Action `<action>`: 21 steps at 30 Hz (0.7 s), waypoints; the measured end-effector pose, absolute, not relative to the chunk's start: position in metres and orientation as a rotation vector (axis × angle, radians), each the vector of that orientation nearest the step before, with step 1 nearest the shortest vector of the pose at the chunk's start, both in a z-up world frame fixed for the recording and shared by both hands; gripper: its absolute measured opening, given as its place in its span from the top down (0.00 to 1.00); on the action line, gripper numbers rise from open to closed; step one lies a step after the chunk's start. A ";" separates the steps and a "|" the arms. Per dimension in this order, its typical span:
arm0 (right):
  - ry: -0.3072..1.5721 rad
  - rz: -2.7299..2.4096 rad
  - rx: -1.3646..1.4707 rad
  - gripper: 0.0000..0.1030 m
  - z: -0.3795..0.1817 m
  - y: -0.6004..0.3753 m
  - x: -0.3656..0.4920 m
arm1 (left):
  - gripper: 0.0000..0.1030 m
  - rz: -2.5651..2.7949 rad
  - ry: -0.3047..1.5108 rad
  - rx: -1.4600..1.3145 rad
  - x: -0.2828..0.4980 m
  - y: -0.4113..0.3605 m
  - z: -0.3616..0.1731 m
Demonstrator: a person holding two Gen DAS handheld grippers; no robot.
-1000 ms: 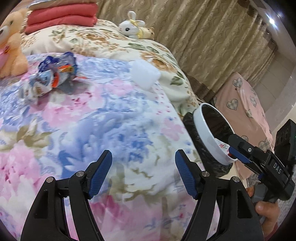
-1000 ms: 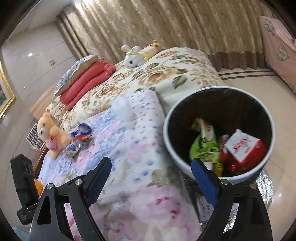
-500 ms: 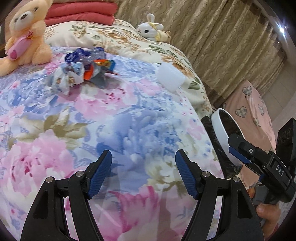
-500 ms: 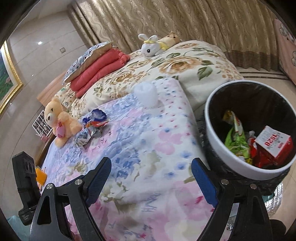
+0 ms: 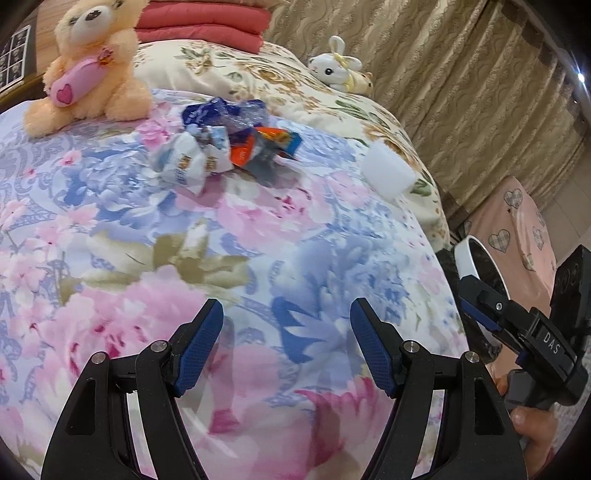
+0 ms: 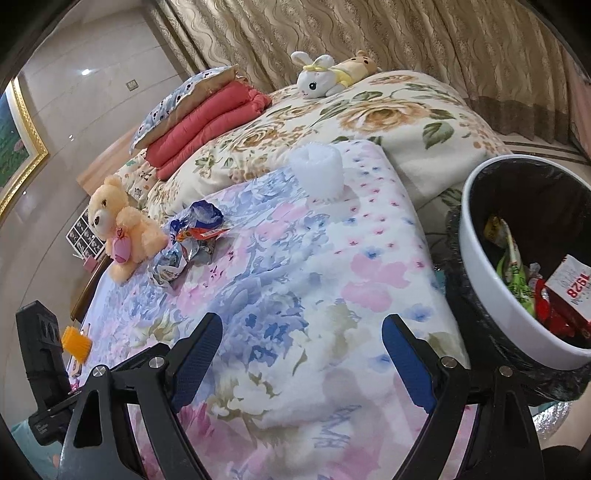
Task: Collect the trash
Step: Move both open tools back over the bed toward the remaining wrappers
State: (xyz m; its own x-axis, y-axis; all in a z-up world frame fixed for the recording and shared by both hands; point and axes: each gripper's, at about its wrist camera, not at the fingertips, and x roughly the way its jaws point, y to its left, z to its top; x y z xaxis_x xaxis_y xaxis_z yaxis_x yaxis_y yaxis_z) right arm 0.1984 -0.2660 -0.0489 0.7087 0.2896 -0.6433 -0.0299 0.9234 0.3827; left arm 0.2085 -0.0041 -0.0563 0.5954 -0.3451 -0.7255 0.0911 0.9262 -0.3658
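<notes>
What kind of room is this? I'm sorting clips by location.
Most likely a bedroom: a bed under floral covers, a folded red quilt stacked by the headboard, plush toys such as the teddy, and floor-length curtains behind.

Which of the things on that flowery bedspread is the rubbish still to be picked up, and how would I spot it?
Start at the pink and blue floral bedspread and find the peach teddy bear sitting on it. Right beside the bear lies a heap of crumpled wrappers. Unlike the soft toys and the plain white foam sleeve nearby, it is shiny, creased plastic in blue, white and orange.
</notes>
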 end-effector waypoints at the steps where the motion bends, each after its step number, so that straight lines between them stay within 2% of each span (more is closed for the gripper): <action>1: 0.769 0.185 0.359 0.13 -0.050 -0.264 0.201 | 0.29 -0.254 0.900 -0.307 0.209 -0.002 -0.056; 21: 0.771 0.310 0.293 0.14 -0.059 -0.205 0.254 | 0.29 -0.164 0.888 -0.304 0.249 0.048 -0.056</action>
State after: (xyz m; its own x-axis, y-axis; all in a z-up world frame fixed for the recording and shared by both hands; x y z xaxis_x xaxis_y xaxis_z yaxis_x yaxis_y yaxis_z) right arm 0.2538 -0.2052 -0.0588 0.6767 0.3769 -0.6325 -0.1654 0.9149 0.3682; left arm 0.2493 0.0480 -0.0561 0.6224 -0.2657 -0.7362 0.0156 0.9446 -0.3277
